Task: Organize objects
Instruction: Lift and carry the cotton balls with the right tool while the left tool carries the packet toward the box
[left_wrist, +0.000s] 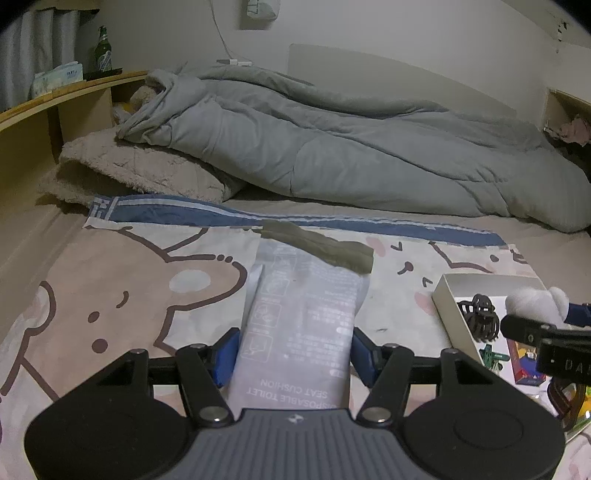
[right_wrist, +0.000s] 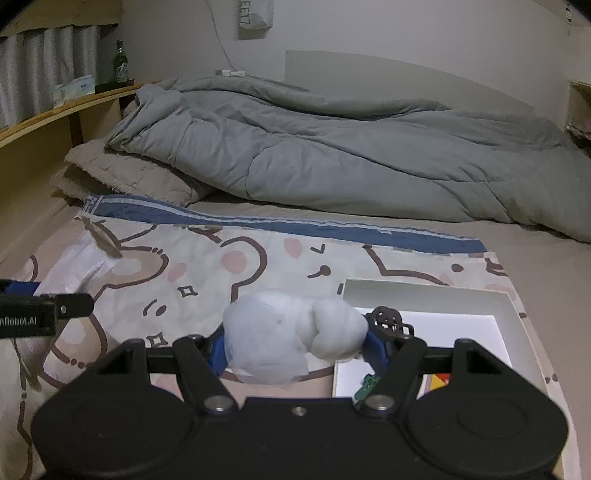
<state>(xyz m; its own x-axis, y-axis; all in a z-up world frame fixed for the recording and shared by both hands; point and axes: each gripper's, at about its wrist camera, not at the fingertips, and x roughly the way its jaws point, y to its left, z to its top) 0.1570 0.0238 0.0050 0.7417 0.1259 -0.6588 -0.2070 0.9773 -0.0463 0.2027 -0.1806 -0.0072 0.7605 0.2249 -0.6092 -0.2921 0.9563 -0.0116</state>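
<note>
Left of the white box (left_wrist: 448, 295), a pale packet printed "disposable toilet seat cushion" (left_wrist: 303, 317) is clamped between the blue pads of the left gripper (left_wrist: 293, 350), held above the bear-print cloth (left_wrist: 122, 280). An olive-grey folded item (left_wrist: 325, 245) is seen at the packet's far end. At the box's near left corner, a white bundled cloth (right_wrist: 291, 339) is gripped by the right gripper (right_wrist: 295, 349). Inside the box, a dark hair claw (left_wrist: 478, 317) is seen.
</note>
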